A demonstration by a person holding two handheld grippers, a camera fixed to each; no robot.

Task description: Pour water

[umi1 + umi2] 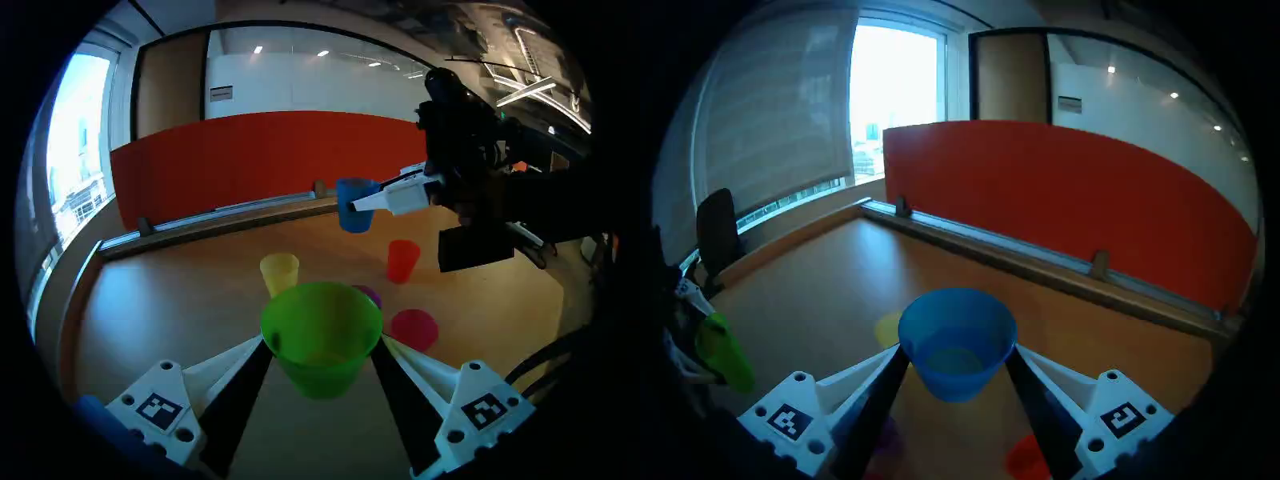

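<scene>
The left gripper [322,346] squeezes the green cup [320,324], one finger on each side. The cup is upright, up above the table [176,304]. The right gripper [958,356] squeezes the blue cup [957,336] the same way, upright too. In the left gripper view, the blue cup hangs high in the air, far past the green cup. A yellow cup [279,274], a red cup [402,260] and a pink cup [414,328] stand on the table, apart from each other. A red wall [264,160] is at the back. I cannot tell if there is water in the cups.
</scene>
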